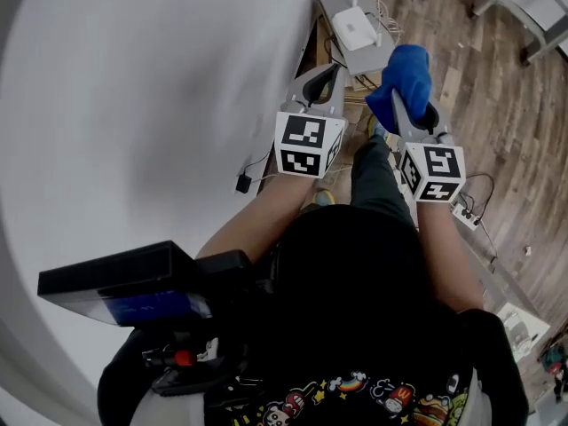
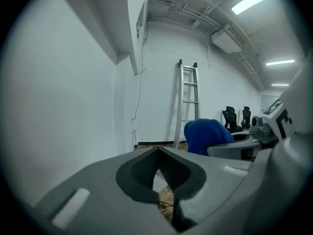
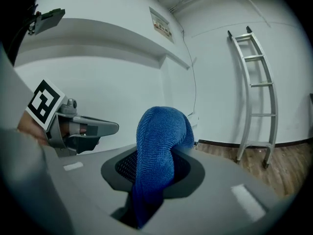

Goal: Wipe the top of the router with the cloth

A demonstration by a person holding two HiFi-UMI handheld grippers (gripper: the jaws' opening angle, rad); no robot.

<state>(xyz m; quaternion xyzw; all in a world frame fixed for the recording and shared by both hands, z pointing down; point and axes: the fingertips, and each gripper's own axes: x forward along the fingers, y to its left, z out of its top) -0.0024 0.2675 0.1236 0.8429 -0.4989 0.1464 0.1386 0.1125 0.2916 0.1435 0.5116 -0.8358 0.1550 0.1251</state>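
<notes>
The cloth [image 1: 404, 78] is blue and bunched. It is clamped in my right hand-held gripper [image 1: 410, 118], off the router [image 1: 355, 27]. In the right gripper view the jaws are closed on the cloth [image 3: 159, 151]: one end is pinched down between the pads of the right hand-held gripper [image 3: 154, 180] and the rest stands up in a rounded hump above them.

In the head view the router is white, with short antennas, and lies flat on a grey bench [image 1: 355, 60] at the frame's 12 o'clock. The cloth hangs in the air at about 5 o'clock from it, overlapping the bench's near corner. I cannot tell how high above the bench it is.

My left hand-held gripper [image 1: 321, 82] is at 9 o'clock from the right one, close beside it and level with it. In the left gripper view its tips [image 2: 158, 155] meet with nothing between them, and only a small gap shows behind the pads. The cloth [image 2: 205, 136] shows at 2 o'clock from those tips.

The wall [image 1: 133, 105] fills the head view's left half, and wood floor [image 1: 497, 87] lies at 3 o'clock. A ladder [image 3: 257, 97] leans on the far wall.
</notes>
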